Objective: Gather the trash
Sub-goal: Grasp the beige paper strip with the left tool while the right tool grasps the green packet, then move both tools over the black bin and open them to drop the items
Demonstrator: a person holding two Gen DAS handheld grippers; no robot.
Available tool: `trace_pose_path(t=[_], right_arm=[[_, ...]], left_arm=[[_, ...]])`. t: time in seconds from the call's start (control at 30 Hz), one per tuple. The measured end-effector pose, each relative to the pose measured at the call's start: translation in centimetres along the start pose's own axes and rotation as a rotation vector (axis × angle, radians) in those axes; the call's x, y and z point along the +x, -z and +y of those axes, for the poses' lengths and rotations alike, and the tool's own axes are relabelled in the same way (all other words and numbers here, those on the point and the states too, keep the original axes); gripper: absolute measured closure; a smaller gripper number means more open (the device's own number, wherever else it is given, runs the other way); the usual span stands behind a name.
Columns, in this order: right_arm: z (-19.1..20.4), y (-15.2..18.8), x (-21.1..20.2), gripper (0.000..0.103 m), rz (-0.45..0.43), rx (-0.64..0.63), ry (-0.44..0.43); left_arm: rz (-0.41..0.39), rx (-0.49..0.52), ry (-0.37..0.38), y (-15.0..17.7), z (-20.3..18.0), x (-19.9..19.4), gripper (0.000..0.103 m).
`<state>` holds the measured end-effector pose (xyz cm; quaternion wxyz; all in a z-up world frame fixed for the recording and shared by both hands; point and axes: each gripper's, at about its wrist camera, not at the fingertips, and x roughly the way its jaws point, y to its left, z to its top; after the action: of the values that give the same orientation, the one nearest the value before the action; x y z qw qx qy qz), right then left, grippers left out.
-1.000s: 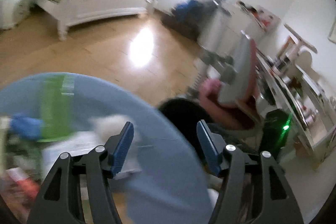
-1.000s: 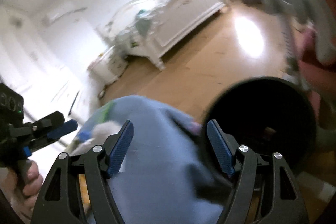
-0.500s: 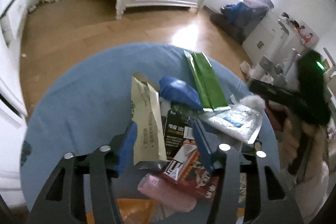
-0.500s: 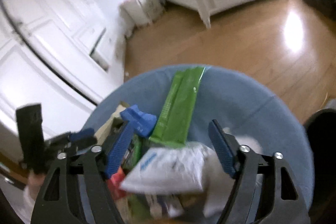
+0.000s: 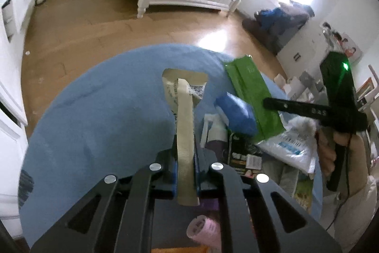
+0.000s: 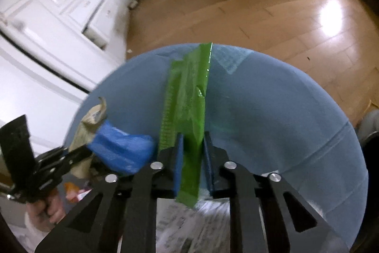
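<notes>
With the left gripper (image 5: 186, 172) clamping a beige paper wrapper (image 5: 183, 115) and the right gripper (image 6: 192, 158) pinching a long green plastic packet (image 6: 187, 98), both are needing straight, steady lifts off the round blue table (image 5: 94, 115).

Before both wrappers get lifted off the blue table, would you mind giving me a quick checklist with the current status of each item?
1. Left gripper shut on the beige paper packet: ok.
2. Right gripper shut on the green wrapper: ok.
3. Each gripper holds one item only: ok, as far as the views show.
4. Green wrapper free of neighbours: cannot tell; the blue bag lies right beside it.
5. Remaining trash still on the blue table, including the white plastic bag and pink tube: ok, none at the edge.
6. Bin within reach: cannot tell; only a dark edge shows at far right.
</notes>
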<state>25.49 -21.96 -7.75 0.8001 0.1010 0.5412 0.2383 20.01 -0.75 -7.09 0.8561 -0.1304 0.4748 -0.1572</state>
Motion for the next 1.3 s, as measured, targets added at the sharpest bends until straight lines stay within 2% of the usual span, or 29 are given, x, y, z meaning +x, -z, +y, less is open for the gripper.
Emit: trace_pose_path(t=[0.13,0.23,0.3,0.4,0.5,0.6,0.77,0.97,1.17,1.3], right_arm=[[1.5,1.6,-5.4,0.094,-0.165,-0.045,-0.092],[2.7,3.4,-10.4,0.094,-0.308,-0.103,-0.091],[3.4,5.5,-13.9,0.094,-0.426,-0.146,-0.05],[2.9,7.8,-17.9,0.094,-0.545,-0.156,-0.002],[0.6,10.9,-22.1,0.094,-0.663,-0.122,0.084],[-2.6,13.8,-25.3,0.094,-0.734,-0.068,0.145],[-8.5,17.3,-29.3,0.094,-0.8,0.019,0.267],[-16.2,21.2,-30.7,0.094,-0.807,0.151,0.378],[-22.2,23.1,-28.6,0.094,-0.752,0.267,0.393],[-24.5,24.1,-26.6,0.094,-0.715,0.297,0.387]], left_arm=[[-0.101,-0.006,0.016,-0.1,-1.3,-3.5,0.093],[-0.179,0.021,0.053,-0.3,-4.3,-6.5,0.093],[-0.216,0.048,0.078,-0.3,-6.4,-7.8,0.093],[-0.251,0.107,0.151,-0.5,-11.2,-9.1,0.093],[-0.267,0.16,0.199,-0.2,-15.6,-8.6,0.093],[-0.237,0.211,0.261,0.0,-20.7,-6.6,0.093],[-0.166,0.285,0.349,0.5,-27.5,-2.2,0.093],[-0.033,0.335,0.435,1.2,-34.0,4.8,0.093],[0.074,0.353,0.45,2.8,-37.7,10.5,0.092],[0.12,0.35,0.429,3.9,-38.3,12.8,0.092]])
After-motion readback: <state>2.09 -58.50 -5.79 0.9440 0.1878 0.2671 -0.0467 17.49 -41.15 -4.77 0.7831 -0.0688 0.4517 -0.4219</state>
